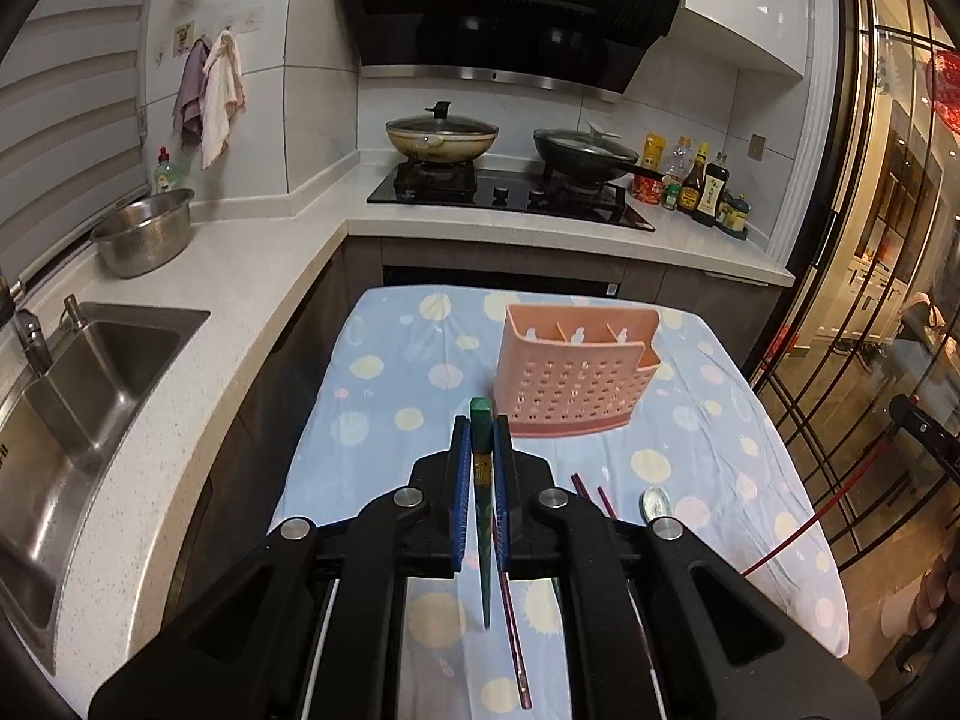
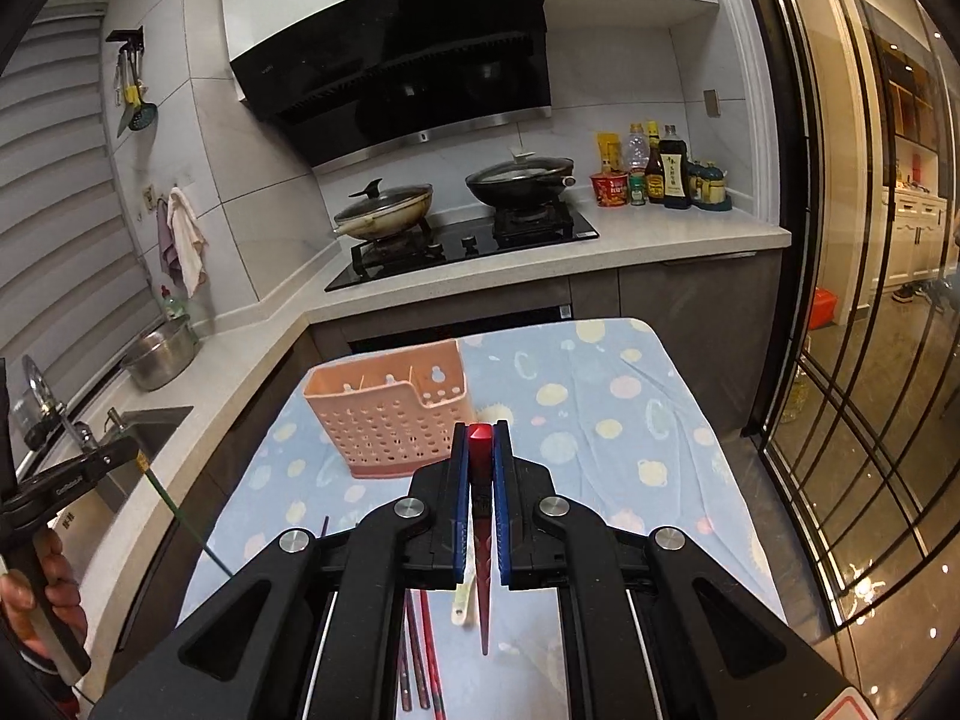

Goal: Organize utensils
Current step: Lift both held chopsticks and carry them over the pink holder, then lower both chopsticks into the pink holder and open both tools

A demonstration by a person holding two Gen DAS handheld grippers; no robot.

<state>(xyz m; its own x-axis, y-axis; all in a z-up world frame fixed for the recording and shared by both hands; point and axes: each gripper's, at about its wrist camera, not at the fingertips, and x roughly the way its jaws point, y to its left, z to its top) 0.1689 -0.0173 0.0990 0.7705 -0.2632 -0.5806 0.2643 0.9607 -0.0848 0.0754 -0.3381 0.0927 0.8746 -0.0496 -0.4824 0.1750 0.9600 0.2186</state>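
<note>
Chopsticks lifted in both my grippers above the dotted tablecloth (image 1: 384,396), bound for the pink holder (image 1: 570,384).

My left gripper (image 1: 482,426) pinches 1 green chopstick (image 1: 483,540) near its square top, jaws nearly shut; my right gripper (image 2: 480,438) clamps 1 red chopstick (image 2: 482,516) likewise. Tapered tips hang down, ready for the perforated plastic holder's slots. Loose chopsticks (image 2: 420,648) lie below.

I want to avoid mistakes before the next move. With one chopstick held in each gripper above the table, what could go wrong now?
1. The left gripper and right gripper each pinch only the thick end of the green chopstick and red chopstick; the long tips may swing and miss.
2. A tip could push the light pink perforated plastic utensil holder over.
</note>
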